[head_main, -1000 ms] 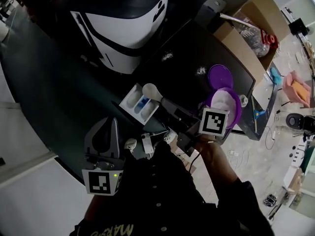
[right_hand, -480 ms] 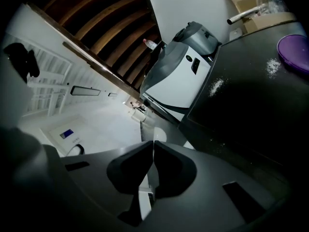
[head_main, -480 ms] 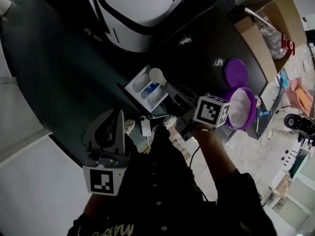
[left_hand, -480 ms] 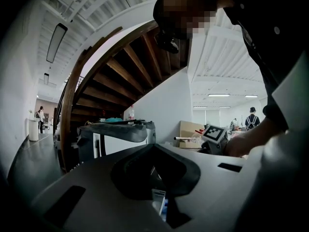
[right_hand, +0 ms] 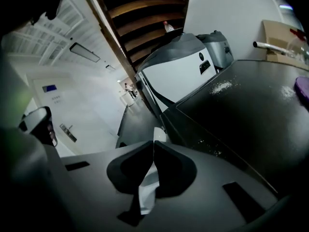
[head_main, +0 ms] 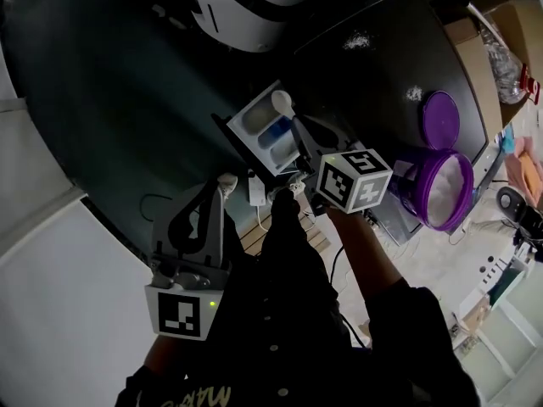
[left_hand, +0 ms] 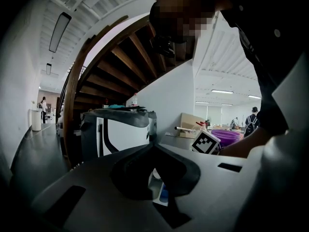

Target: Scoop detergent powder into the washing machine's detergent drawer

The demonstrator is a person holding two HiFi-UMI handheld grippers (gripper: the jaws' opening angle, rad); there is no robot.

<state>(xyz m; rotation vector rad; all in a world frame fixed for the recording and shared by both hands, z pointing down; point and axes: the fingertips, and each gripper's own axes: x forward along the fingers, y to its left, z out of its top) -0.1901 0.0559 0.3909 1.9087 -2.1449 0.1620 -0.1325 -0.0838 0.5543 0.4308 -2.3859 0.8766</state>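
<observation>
Judging progress from the left: grey left gripper [left_hand: 153,145], jaws pressed together on nothing, idle near the white rectangular detergent drawer with a blue insert [head_main: 253,119]. Over the drawer's far end, small white plastic scoop [head_main: 282,102], handle pinched in the closed right gripper [right_hand: 153,145], long axis running from those jaws up toward the white-and-dark washing machine [head_main: 237,11], bowl leading. Powder in bowl or drawer: cannot tell. Probably mid-delivery, tipping yet to do. Farther right, open round purple tub of white powder [head_main: 416,186], flat purple lid [head_main: 443,119] beside it.
</observation>
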